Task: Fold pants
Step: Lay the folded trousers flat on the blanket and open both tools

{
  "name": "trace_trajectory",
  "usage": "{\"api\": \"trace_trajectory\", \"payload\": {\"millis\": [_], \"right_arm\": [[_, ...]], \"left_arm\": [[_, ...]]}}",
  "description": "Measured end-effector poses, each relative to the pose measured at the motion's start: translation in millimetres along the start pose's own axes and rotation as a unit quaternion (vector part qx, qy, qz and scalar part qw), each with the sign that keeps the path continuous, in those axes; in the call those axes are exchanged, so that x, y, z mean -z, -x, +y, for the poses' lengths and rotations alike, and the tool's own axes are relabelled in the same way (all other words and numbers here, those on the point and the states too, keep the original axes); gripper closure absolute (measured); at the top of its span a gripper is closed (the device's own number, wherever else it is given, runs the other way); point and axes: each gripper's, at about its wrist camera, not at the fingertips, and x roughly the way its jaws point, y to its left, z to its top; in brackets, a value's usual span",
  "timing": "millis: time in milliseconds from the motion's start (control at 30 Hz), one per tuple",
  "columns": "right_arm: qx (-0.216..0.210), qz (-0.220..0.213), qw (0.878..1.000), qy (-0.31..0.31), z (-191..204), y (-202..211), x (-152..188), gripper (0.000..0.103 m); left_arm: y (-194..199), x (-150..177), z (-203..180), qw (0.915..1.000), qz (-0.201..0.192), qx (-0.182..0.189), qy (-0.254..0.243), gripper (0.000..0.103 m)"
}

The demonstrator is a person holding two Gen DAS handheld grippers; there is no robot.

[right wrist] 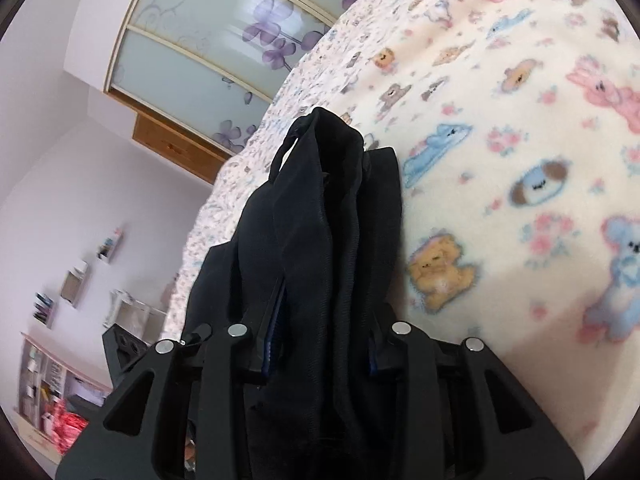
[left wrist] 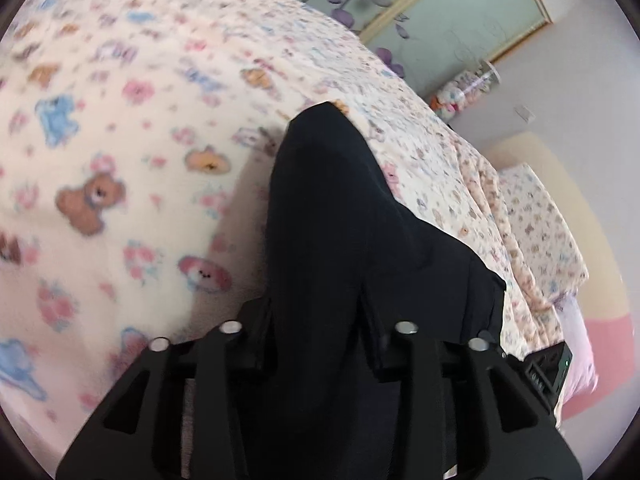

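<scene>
Left gripper [left wrist: 320,316] is clamped on black pants [left wrist: 340,216]; the fabric fills the gap between its fingers and runs forward toward 12 o'clock, draped over the teddy-print blanket [left wrist: 120,140] on the bed. Right gripper [right wrist: 326,312] is also closed on the pants [right wrist: 320,208], a bunched, multi-layer fold pinched between both fingers, blue finger pads [right wrist: 272,344] just visible against the cloth. The bundle extends to 12 o'clock, blanket [right wrist: 500,160] at 3 o'clock. Sliding wardrobe doors [right wrist: 208,48] with purple flowers at 10 o'clock, shelves [right wrist: 52,300] at 8 o'clock. Slight motion blur.
</scene>
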Motion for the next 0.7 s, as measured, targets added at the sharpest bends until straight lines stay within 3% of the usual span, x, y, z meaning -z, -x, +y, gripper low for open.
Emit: {"api": "trace_trajectory", "payload": {"millis": [33, 133, 233, 267, 300, 333, 367, 400, 433, 600, 700], "right_arm": [[0.01, -0.002, 1.0, 0.005, 1, 2, 2, 0.055], [0.044, -0.019, 0.999, 0.017, 9, 20, 2, 0.042], [0.082, -0.1, 0.991, 0.046, 23, 64, 2, 0.041], [0.081, -0.115, 0.988, 0.057, 28, 76, 4, 0.041], [0.07, -0.133, 0.986, 0.076, 40, 91, 8, 0.041], [0.061, -0.138, 0.985, 0.088, 48, 97, 10, 0.041], [0.044, -0.139, 0.984, 0.105, 62, 104, 19, 0.041], [0.033, -0.136, 0.984, 0.112, 69, 106, 24, 0.041], [0.022, -0.129, 0.984, 0.118, 76, 105, 31, 0.041], [0.033, -0.063, 0.986, 0.153, 89, 73, 60, 0.041], [0.041, -0.042, 0.987, 0.153, 83, 64, 64, 0.041]], "left_arm": [[0, -1, 3, 0.9999, 0.004, -0.006, 0.011, 0.045], [15, -1, 8, 0.9995, -0.001, -0.009, 0.028, 0.041], [56, 8, -13, 0.993, -0.072, -0.088, -0.031, 0.032], [70, 16, -25, 0.9866, -0.103, -0.11, -0.063, 0.03], [85, 27, -44, 0.9748, -0.141, -0.129, -0.115, 0.027], [94, 39, -59, 0.9636, -0.164, -0.141, -0.158, 0.018], [99, 53, -77, 0.9508, -0.181, -0.152, -0.201, 0.007], [101, 64, -91, 0.9417, -0.188, -0.156, -0.231, 0.004], [100, 73, -100, 0.9384, -0.185, -0.152, -0.249, 0.004], [74, 100, -123, 0.9413, -0.135, -0.128, -0.282, 0.004], [50, 102, -111, 0.9547, -0.094, -0.122, -0.254, 0.004]]}}
